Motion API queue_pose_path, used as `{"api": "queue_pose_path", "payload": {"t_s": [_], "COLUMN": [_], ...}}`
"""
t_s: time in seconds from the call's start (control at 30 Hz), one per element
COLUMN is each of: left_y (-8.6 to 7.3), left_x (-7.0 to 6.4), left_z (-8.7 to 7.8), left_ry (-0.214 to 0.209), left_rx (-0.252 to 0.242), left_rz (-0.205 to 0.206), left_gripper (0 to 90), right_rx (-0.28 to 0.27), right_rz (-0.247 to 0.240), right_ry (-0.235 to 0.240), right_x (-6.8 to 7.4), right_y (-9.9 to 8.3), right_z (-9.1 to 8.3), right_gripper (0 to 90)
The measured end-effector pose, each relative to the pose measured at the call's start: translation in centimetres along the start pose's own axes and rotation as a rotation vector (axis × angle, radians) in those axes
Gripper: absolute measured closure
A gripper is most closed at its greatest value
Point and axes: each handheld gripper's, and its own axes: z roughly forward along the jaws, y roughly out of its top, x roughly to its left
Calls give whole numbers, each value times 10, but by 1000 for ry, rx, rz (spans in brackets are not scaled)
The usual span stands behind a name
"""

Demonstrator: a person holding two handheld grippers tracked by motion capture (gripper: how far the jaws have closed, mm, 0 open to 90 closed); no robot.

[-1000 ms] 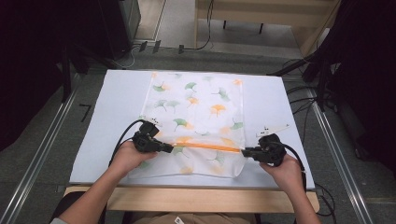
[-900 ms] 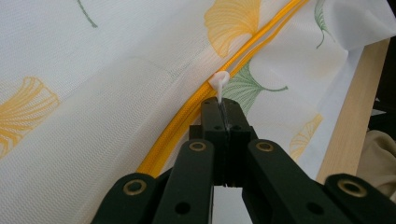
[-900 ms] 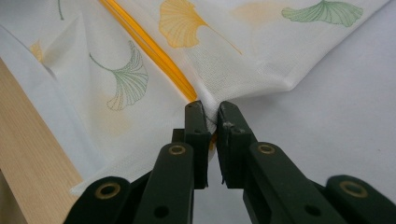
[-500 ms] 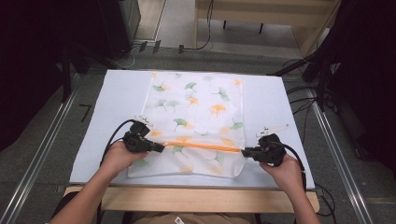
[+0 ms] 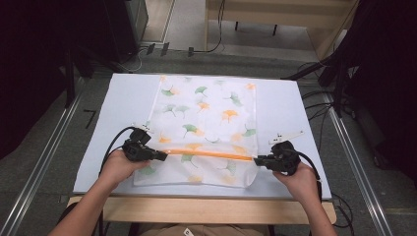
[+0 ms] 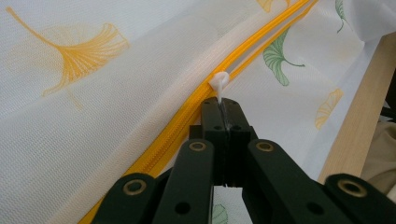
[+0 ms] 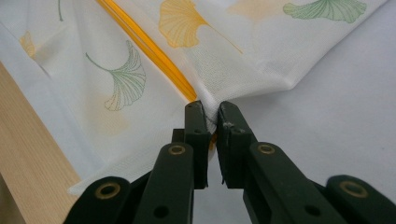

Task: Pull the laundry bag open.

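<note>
High view first: a white mesh bag (image 5: 204, 130) printed with green and orange ginkgo leaves lies flat in the middle of the frame on a pale blue table (image 5: 115, 105), with a wooden edge (image 5: 206, 210) running along the bottom. An orange zipper (image 5: 211, 153) crosses the bag in its lower part, from left to right. The left gripper (image 5: 163, 156) sits at the lower left of the bag, at the left end of the zipper, held in a hand (image 5: 117, 168) that comes up from the bottom of the frame. The right gripper (image 5: 256, 160) is at the lower right, at the bag's right edge where the zipper ends, held in the other hand (image 5: 300, 181).

Left gripper view, seen close: the two black jaws are pressed together on the small white zipper pull (image 6: 219, 84), which sticks up just above their tips in the centre of the frame. The zipper runs diagonally from the lower left to the upper right, and looks parted beyond the pull.

Right gripper view: the jaws are pinched on a bunched fold of the bag's cloth at the zipper's end, in the middle of the frame, with only a thin gap between them that the cloth takes up. The fabric puckers upward from that grip.
</note>
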Motion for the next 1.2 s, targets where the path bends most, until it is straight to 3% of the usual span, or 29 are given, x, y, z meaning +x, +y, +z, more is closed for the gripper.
{"api": "queue_pose_path", "payload": {"t_s": [0.63,0.77,1.03,1.2], "left_y": [-1,-8,-31,-31], "left_x": [-1,4,24,24], "left_z": [-2,-7,-33,-32], "left_ry": [10,22,53,50], "left_rx": [-1,7,-22,-21], "left_rz": [0,-8,-71,-70], "left_gripper": [900,900,900,900], "right_rx": [2,3,10,12], "right_rz": [0,2,4,0], "right_ry": [5,1,0,-7], "right_x": [0,-1,-1,-1], "right_y": [0,-1,0,0], "right_z": [0,0,1,2], "right_gripper": [854,854,854,854]}}
